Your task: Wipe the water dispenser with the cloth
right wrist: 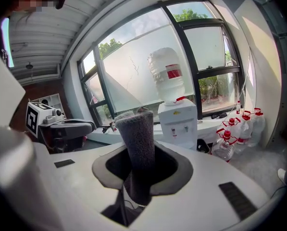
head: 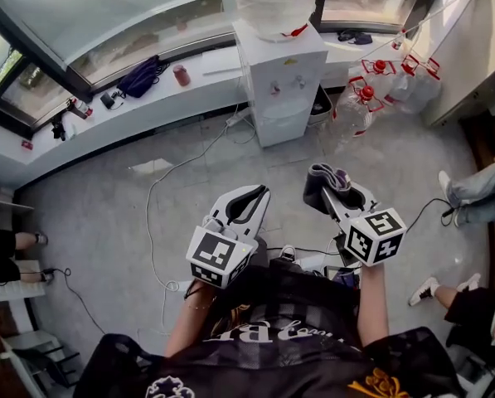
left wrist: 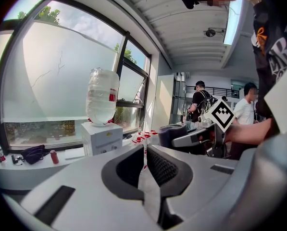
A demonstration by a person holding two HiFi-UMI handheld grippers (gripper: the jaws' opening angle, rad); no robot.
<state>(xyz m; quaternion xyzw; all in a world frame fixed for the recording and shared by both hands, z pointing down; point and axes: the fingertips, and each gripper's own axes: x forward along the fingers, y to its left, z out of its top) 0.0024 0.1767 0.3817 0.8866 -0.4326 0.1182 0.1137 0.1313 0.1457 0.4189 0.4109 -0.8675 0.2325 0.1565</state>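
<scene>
In the head view, the water dispenser is seen backed against the window ledge. Open floor is left between it and the left gripper and right gripper, while water bottles are crowded at its right edge. In the left gripper view, the jaws are shown pressed together, with nothing held. In the right gripper view, a rolled grey cloth is clamped between the jaws, well apart from the dispenser.

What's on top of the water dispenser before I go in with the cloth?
A large clear water bottle stands inverted on the water dispenser, neck down. It covers the middle of the top, so the seat there is hidden.
</scene>
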